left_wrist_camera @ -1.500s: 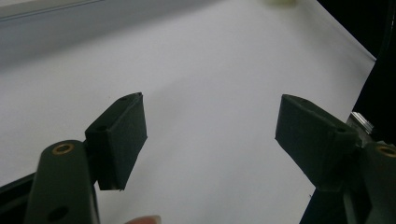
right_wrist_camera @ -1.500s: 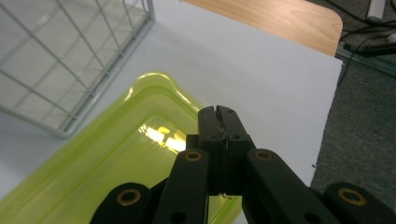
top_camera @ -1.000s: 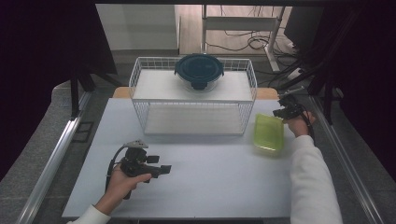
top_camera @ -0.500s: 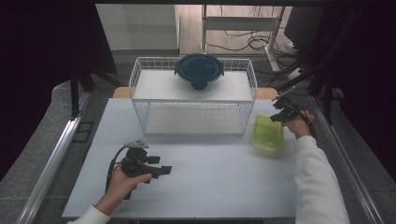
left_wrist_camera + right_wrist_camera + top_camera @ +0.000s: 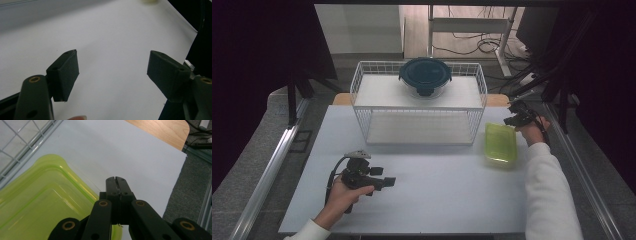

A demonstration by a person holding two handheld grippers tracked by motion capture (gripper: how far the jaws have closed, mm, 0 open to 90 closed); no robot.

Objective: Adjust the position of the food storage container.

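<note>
A flat yellow-green plastic container (image 5: 500, 142) lies on the white tabletop (image 5: 447, 200), just right of a white wire rack (image 5: 419, 117). A round container with a dark blue lid (image 5: 425, 74) stands on top of the rack. My right gripper (image 5: 512, 120) hovers at the green container's far right corner. In the right gripper view its jaws (image 5: 115, 180) are shut tight with nothing seen between them, just over the green container's (image 5: 45, 202) rim. My left gripper (image 5: 384, 182) rests low over the table's near left, jaws pointing right. Its tips (image 5: 112, 72) stand wide open around bare table.
The wire rack's mesh (image 5: 20, 140) runs close along the green container's left side. A wooden board (image 5: 160, 132) shows past the white top's far edge. Metal rails (image 5: 277, 160) flank the table on both sides. Cables lie on the floor behind.
My right hand and gripper have shifted slightly left, toward the green container's far corner. The left gripper has stayed where it was.
</note>
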